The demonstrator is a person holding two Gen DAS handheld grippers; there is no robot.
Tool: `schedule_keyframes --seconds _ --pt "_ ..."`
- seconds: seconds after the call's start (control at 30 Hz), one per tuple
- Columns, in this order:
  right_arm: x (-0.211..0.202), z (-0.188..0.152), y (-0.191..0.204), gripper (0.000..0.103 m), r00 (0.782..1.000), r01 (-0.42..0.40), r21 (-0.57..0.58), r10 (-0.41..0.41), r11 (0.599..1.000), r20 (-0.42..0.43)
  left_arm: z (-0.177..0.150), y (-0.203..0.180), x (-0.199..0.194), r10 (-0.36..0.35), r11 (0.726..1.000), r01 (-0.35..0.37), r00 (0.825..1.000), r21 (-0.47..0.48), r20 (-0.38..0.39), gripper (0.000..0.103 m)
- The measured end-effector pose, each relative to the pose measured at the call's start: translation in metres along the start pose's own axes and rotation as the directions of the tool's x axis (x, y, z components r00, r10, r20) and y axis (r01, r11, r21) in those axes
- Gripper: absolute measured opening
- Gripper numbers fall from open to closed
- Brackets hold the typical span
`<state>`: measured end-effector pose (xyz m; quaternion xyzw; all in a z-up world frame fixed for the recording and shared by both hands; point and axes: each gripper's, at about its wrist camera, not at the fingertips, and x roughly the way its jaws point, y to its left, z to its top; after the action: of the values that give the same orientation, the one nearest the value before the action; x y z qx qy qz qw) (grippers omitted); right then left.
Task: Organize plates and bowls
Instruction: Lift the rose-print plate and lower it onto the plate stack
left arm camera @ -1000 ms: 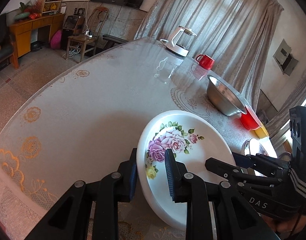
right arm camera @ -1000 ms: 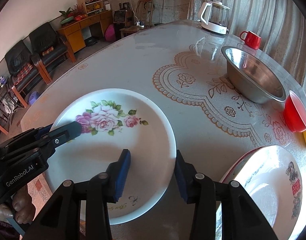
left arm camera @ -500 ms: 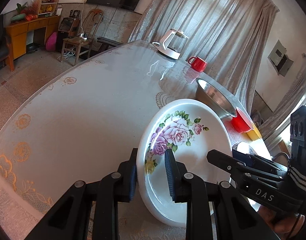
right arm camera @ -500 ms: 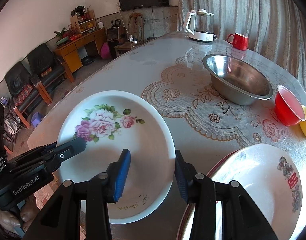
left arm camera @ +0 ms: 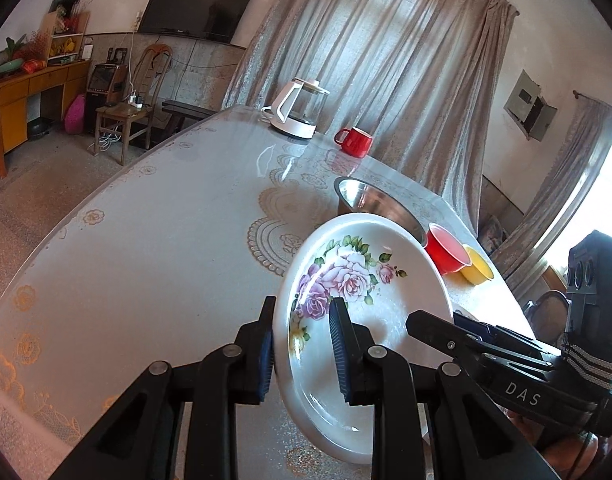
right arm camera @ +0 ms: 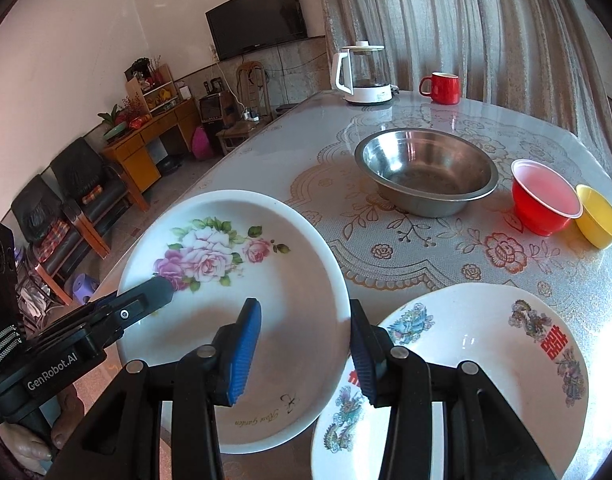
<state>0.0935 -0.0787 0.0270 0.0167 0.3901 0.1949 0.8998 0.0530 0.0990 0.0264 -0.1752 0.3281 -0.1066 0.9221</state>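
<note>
Both tools are on the rose plate [right arm camera: 242, 280], one at each side. The left tool [left arm camera: 302, 344] is clamped on the rim, one pad under, one inside. The right tool [right arm camera: 302, 344] straddles the opposite rim with blue pads either side, looking clamped on too, though contact is hard to confirm. Two grips make sense: a wide, shallow plate tips easily from one edge. It sits tilted, clear of the table [right arm camera: 426, 256], so I judge it's being carried. Likely target: the dragon plate [right arm camera: 486, 344] just beside it, for stacking. Farther off stand a steel bowl [right arm camera: 426, 168], a red bowl [right arm camera: 546, 200] and a yellow bowl [right arm camera: 598, 216], those two touching. The table has a glossy cover over lace, so it's slippery. A kettle [right arm camera: 362, 72] and mug [right arm camera: 442, 86] sit at the far end, curtains behind.
</note>
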Motion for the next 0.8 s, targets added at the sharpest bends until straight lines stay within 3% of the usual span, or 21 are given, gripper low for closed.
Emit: schedule_keyframes --seconds 0.2,0.43,0.8 --pt "-0.029 -0.006 -0.027 0.044 0.999 0.027 0.063 -0.029 0.998 0.042 0.002 -0.037 0.007 -0.068 0.996 0.069 0.998 0.061 -0.02 0.025" --pt "-0.065 -0.022 -0.066 0.044 0.991 0.101 0.141 -0.111 0.985 0.068 -0.01 -0.088 0.029 -0.141 0.975 0.155 0.985 0.158 -0.099 0.025" --pt "-0.067 -0.058 -0.118 0.044 0.983 0.179 0.258 -0.181 0.949 -0.015 -0.034 -0.129 0.069 -0.132 0.953 0.184 0.967 0.242 -0.217 0.029"
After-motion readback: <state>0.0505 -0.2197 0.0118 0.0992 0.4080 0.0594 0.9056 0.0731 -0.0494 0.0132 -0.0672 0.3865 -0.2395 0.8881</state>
